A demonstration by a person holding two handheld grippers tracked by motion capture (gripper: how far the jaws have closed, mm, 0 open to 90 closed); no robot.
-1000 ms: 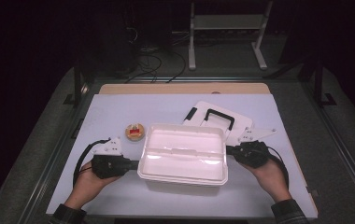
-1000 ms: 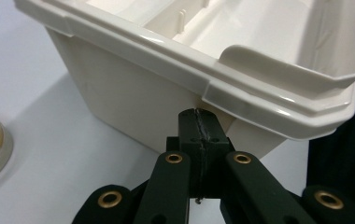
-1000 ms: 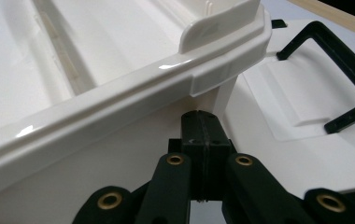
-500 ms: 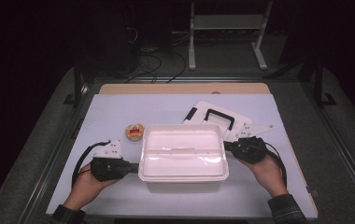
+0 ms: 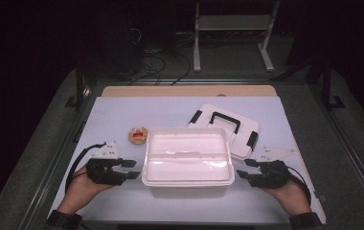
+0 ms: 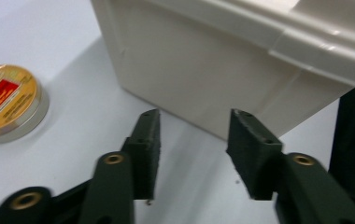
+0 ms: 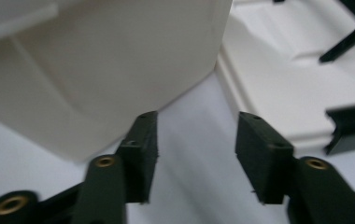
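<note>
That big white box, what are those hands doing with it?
A person holds a black gripper in each hand, one on either side of the open white plastic box on the table. The left gripper and the right gripper are both open and not touching the box. The box's lid, with black handle and clips, lies flat behind it, and a small round tin sits to its left.

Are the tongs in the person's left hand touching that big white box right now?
Apart. In the left gripper view, bare table shows between the open left tongs and the white box. The high view agrees: a strip of table separates them.
</note>
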